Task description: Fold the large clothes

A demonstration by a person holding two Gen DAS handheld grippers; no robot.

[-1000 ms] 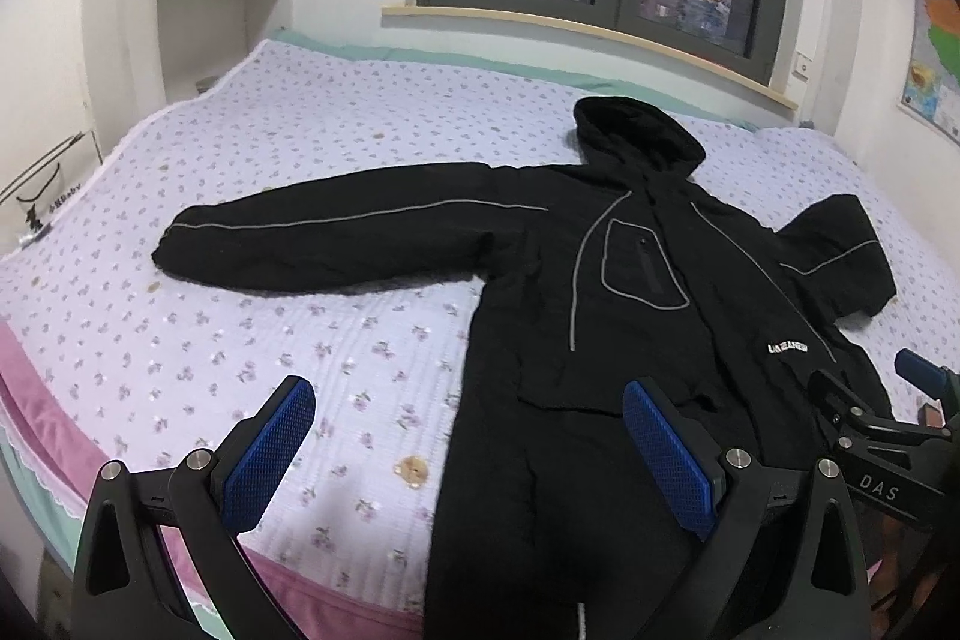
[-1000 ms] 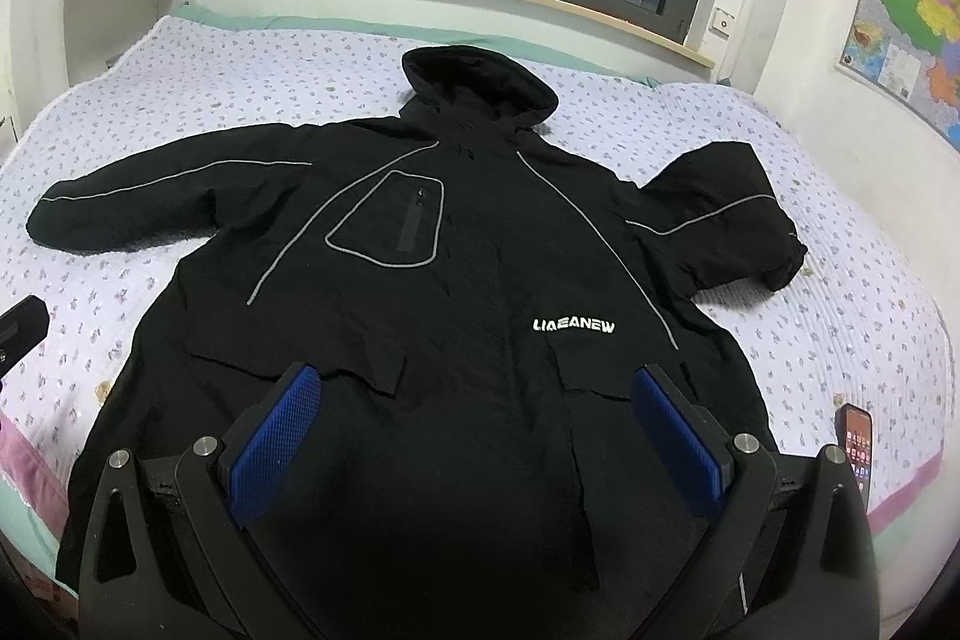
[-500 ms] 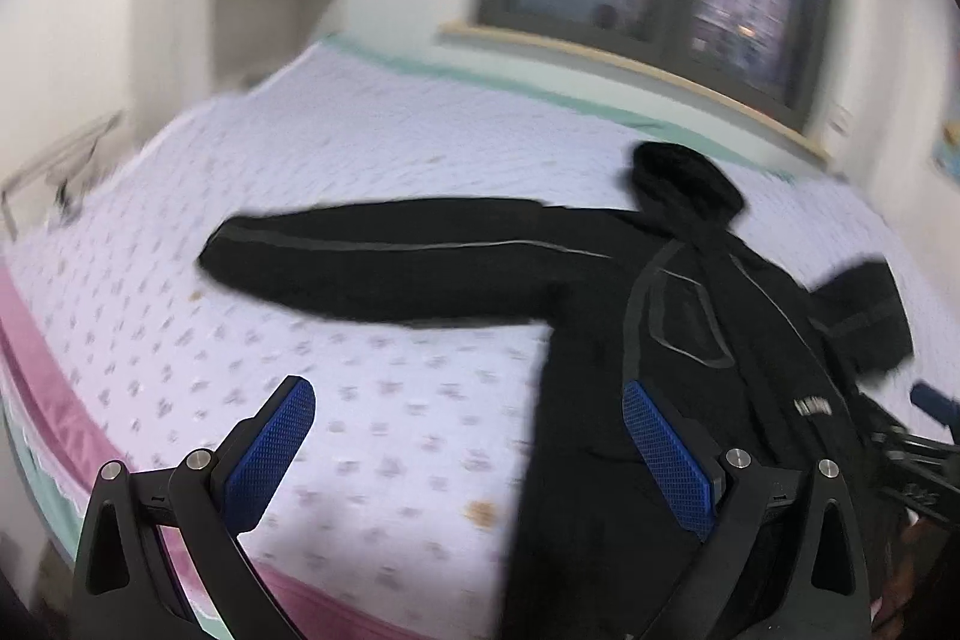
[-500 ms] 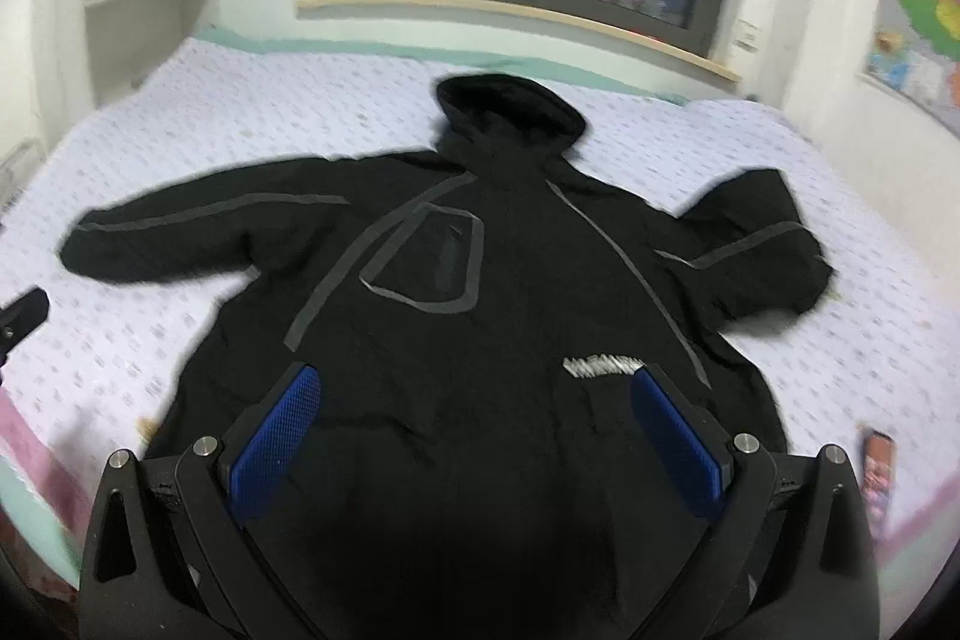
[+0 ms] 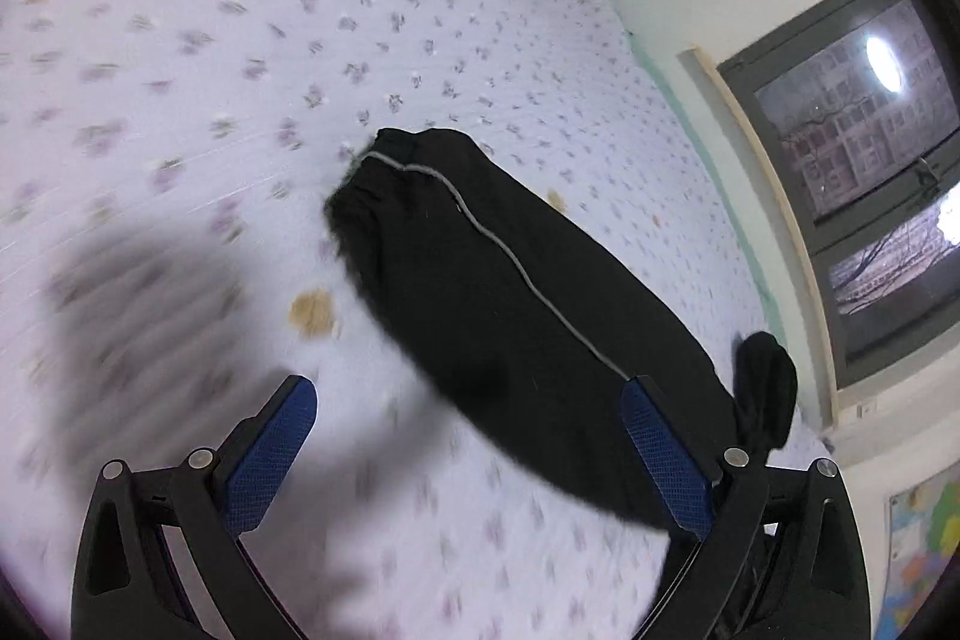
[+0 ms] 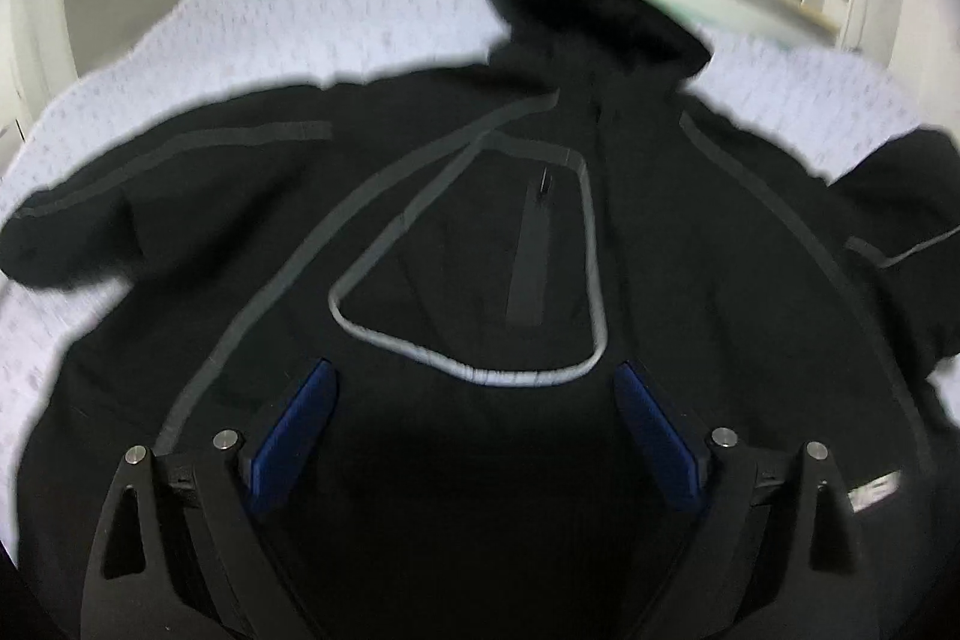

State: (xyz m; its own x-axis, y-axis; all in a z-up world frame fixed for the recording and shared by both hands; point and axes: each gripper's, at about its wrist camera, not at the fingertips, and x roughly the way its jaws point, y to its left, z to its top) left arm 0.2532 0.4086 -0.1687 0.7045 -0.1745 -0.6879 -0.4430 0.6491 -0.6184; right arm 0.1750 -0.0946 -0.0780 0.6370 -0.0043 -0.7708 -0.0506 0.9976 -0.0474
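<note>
Both cameras now sit closer to black jacket (image 6: 480, 232) on bed (image 5: 180, 40). Left hand-held gripper (image 5: 468, 451) released beside its sleeve (image 5: 510, 292); right hand-held gripper (image 6: 477, 433) closing over jacket chest, nothing pinched.

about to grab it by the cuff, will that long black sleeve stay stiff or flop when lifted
Probably floppy: the sleeve lies limp and creased on the bedspread, with a gathered cuff. Lifted by the cuff, it would likely drape and drag the jacket body. The fabric looks smooth, so it may slip.
</note>
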